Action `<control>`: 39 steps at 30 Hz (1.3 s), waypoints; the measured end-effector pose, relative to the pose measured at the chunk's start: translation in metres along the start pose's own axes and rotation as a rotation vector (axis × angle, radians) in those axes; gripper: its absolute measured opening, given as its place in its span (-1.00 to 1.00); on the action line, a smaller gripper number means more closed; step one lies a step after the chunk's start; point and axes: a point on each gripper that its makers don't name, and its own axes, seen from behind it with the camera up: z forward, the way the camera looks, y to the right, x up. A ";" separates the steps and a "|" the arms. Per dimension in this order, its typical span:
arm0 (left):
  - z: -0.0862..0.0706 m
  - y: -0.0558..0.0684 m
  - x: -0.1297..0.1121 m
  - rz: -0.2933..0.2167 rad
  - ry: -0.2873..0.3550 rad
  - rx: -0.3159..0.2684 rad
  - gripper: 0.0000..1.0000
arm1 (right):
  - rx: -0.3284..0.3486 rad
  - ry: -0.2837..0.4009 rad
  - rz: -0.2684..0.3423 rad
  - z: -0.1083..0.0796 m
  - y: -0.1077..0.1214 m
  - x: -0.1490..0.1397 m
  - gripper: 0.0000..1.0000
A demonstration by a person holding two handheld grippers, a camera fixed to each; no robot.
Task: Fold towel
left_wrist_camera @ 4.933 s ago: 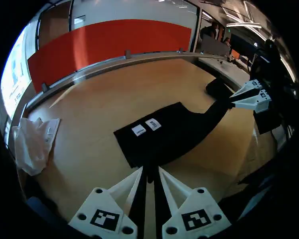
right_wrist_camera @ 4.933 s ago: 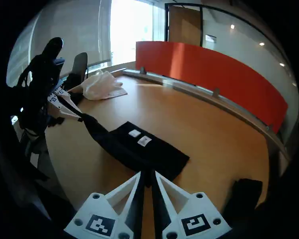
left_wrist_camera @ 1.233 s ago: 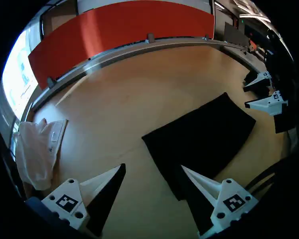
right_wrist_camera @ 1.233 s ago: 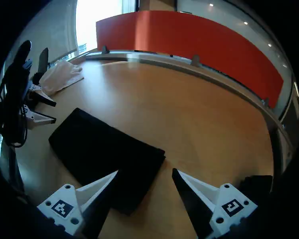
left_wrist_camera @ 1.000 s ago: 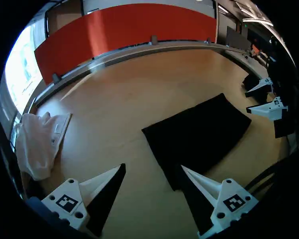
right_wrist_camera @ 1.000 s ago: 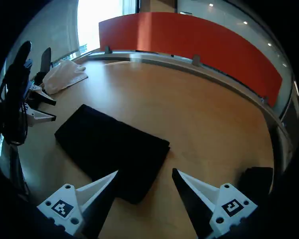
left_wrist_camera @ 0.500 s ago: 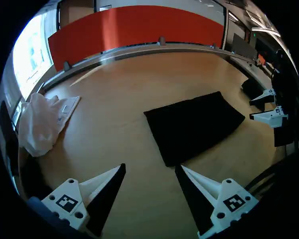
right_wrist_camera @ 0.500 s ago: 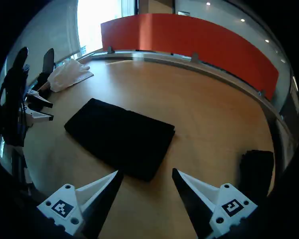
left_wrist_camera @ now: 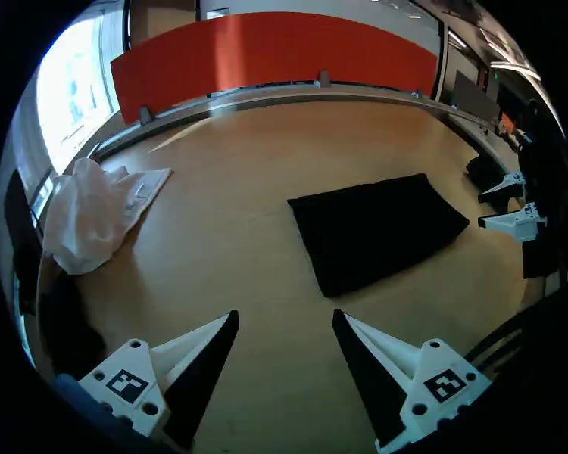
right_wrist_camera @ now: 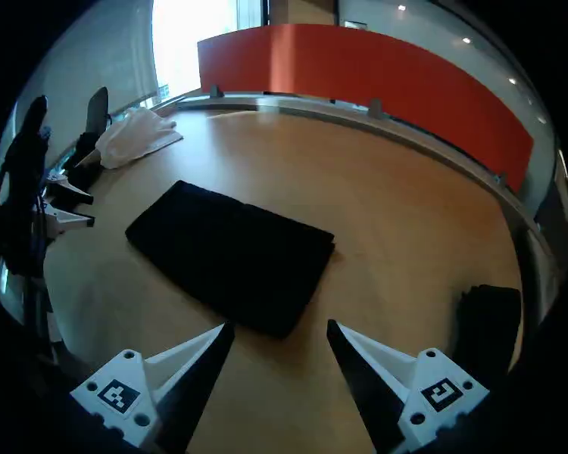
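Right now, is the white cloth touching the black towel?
Apart. The left gripper view shows the white cloth and the black towel lying with a wide stretch of bare table between them.

I count one black towel (left_wrist_camera: 379,231), one white cloth (left_wrist_camera: 87,216), one red partition (left_wrist_camera: 284,45), two grippers, left gripper (left_wrist_camera: 285,314) and right gripper (right_wrist_camera: 279,325).

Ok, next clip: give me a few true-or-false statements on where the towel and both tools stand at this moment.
The black towel lies folded on the table. True.
The left tool is shut on the towel. False: it is open, clear of it.
A white cloth lies crumpled near the table's edge. True.
The right tool grips the white cloth. False: it is open, holding nothing.
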 end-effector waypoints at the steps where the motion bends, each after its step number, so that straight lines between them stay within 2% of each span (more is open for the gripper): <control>1: -0.002 -0.001 0.000 -0.005 0.005 0.006 0.83 | 0.005 -0.002 -0.009 0.001 0.000 0.000 0.89; 16: -0.028 -0.027 -0.014 -0.107 0.068 0.093 0.83 | 0.080 -0.039 -0.146 0.010 0.002 0.003 0.86; 21: -0.034 -0.032 -0.021 -0.130 0.074 0.109 0.83 | 0.092 -0.055 -0.178 0.013 0.004 0.002 0.75; 27: -0.040 -0.038 -0.028 -0.135 0.072 0.128 0.83 | 0.127 -0.099 -0.214 0.013 0.004 -0.007 0.53; 32: -0.045 -0.042 -0.033 -0.142 0.071 0.146 0.83 | 0.156 -0.150 -0.238 0.015 0.005 -0.020 0.22; 34: -0.048 -0.043 -0.034 -0.147 0.072 0.151 0.83 | 0.165 -0.164 -0.241 0.016 0.005 -0.023 0.09; 39: -0.053 -0.048 -0.039 -0.155 0.072 0.166 0.83 | 0.178 -0.181 -0.238 0.017 0.005 -0.025 -0.07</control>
